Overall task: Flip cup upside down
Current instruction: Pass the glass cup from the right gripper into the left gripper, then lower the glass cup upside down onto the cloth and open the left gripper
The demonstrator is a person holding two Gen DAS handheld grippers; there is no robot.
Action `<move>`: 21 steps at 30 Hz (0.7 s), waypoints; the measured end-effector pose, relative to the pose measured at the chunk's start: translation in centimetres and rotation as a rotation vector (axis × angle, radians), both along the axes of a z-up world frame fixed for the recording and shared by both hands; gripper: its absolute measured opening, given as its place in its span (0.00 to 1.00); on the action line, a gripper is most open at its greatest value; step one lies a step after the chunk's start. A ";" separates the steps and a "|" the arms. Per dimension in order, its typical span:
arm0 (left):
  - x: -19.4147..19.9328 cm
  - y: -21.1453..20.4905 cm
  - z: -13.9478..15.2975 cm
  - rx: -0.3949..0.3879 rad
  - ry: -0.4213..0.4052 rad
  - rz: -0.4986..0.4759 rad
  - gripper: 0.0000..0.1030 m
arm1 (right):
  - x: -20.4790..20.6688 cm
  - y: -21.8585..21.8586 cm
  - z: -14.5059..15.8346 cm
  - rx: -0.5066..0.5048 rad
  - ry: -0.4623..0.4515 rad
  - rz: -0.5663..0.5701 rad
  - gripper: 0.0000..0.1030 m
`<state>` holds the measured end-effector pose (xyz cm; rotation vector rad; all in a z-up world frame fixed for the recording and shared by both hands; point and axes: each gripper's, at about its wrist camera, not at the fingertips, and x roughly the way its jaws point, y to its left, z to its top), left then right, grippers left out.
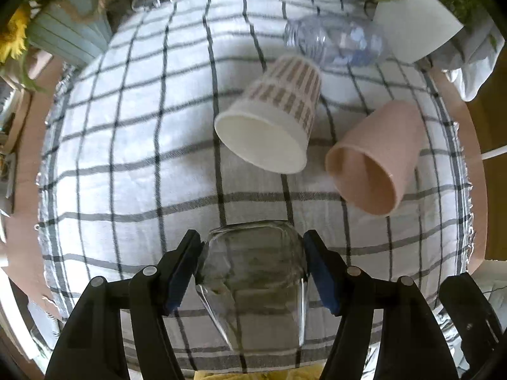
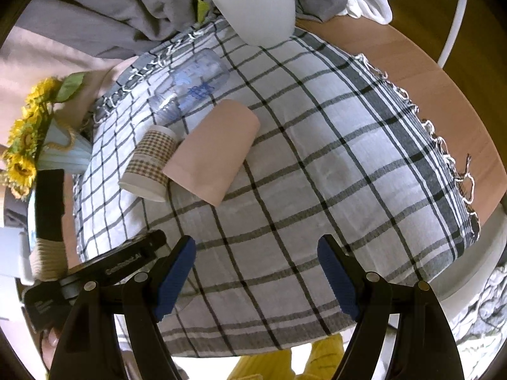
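My left gripper (image 1: 253,269) is shut on a clear glass cup (image 1: 253,281), held between the blue pads above the checked cloth (image 1: 126,126); which end of the glass faces away I cannot tell. A white paper cup with brown checks (image 1: 272,120) lies on its side mid-cloth, mouth toward me. A pink cup (image 1: 377,155) lies on its side to its right. In the right wrist view both cups lie together at the left, the checked cup (image 2: 149,164) and the pink cup (image 2: 215,148). My right gripper (image 2: 256,272) is open and empty over the cloth.
A clear plastic bottle (image 1: 336,41) lies on its side behind the cups, also in the right wrist view (image 2: 193,85). A white plant pot (image 2: 253,3) stands at the far edge. A blue vase with sunflowers (image 2: 60,152) stands at the left. The cloth (image 2: 317,158) covers a wooden table (image 2: 443,88).
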<state>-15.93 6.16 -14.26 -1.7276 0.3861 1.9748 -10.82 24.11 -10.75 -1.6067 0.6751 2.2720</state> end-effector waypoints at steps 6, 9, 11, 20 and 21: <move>1.1 -0.1 1.4 0.022 0.051 -0.022 0.64 | 0.3 -0.4 0.7 0.013 0.015 0.025 0.77; 1.5 -0.6 2.1 0.029 0.069 -0.022 0.64 | 0.5 -0.4 0.8 0.024 0.015 0.035 0.77; 2.2 -0.6 2.3 0.034 0.084 -0.021 0.64 | 0.8 -0.4 0.8 0.031 0.015 0.041 0.77; 4.6 -1.6 2.9 0.046 0.128 -0.021 0.64 | 1.8 -0.3 0.7 0.057 0.008 0.064 0.77; 4.9 -1.8 3.0 0.047 0.131 -0.020 0.64 | 1.9 -0.3 0.7 0.058 0.007 0.066 0.77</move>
